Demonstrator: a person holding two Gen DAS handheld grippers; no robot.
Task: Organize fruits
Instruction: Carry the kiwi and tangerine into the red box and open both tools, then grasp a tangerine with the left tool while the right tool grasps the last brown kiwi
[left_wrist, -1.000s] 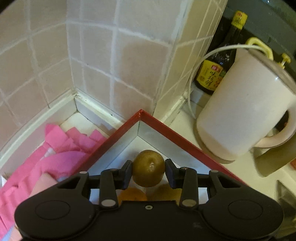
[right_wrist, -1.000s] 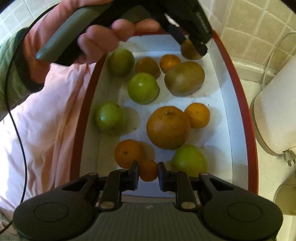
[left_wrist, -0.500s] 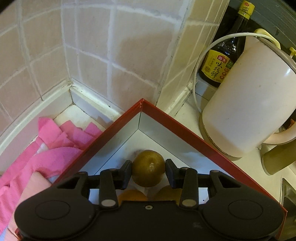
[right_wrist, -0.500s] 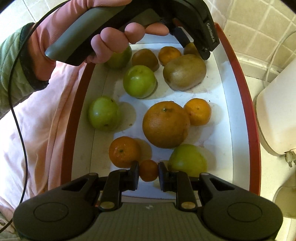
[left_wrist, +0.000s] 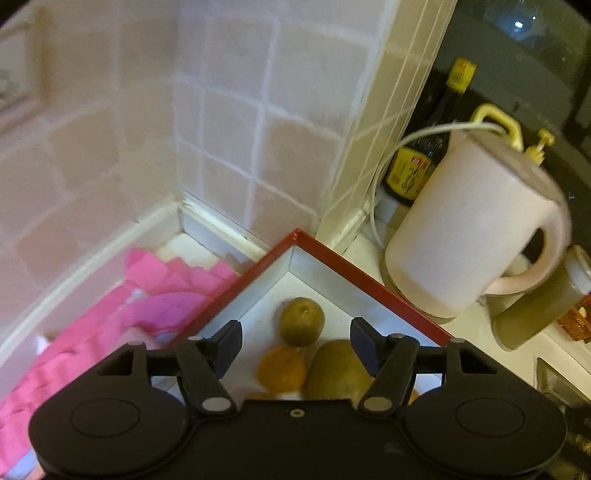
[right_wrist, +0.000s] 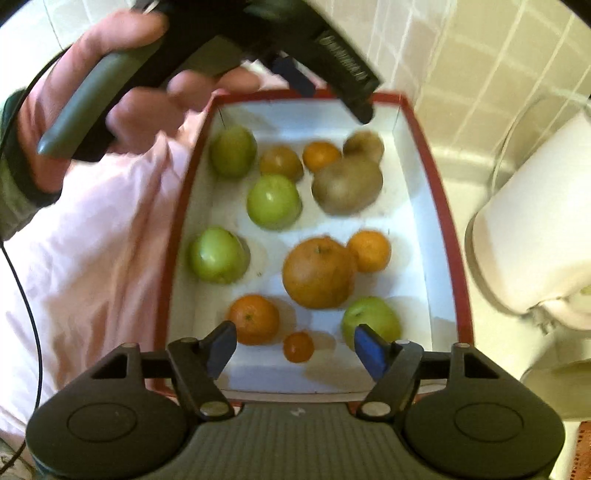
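Observation:
A red-rimmed white tray (right_wrist: 439, 206) holds several fruits: green apples, oranges, kiwis. My left gripper (left_wrist: 295, 341) is open above the tray's far corner (left_wrist: 295, 236); a small kiwi (left_wrist: 301, 321) lies on the tray floor between its fingers, free of them, next to a larger kiwi (left_wrist: 338, 373) and a small orange (left_wrist: 282, 367). My right gripper (right_wrist: 295, 347) is open over the tray's near end; a tiny orange (right_wrist: 298, 347) lies below it, untouched. The left gripper also shows in the right wrist view (right_wrist: 317, 74), above the far end.
A white kettle (left_wrist: 469, 236) with a cord stands right of the tray, a soy sauce bottle (left_wrist: 424, 155) behind it. A pink cloth (left_wrist: 140, 295) lies left of the tray. Tiled walls close in at the back.
Both grippers have opened. The left let go of the small kiwi, the right let go of the tiny orange; both fruits now lie in the tray. Both grippers rose slightly.

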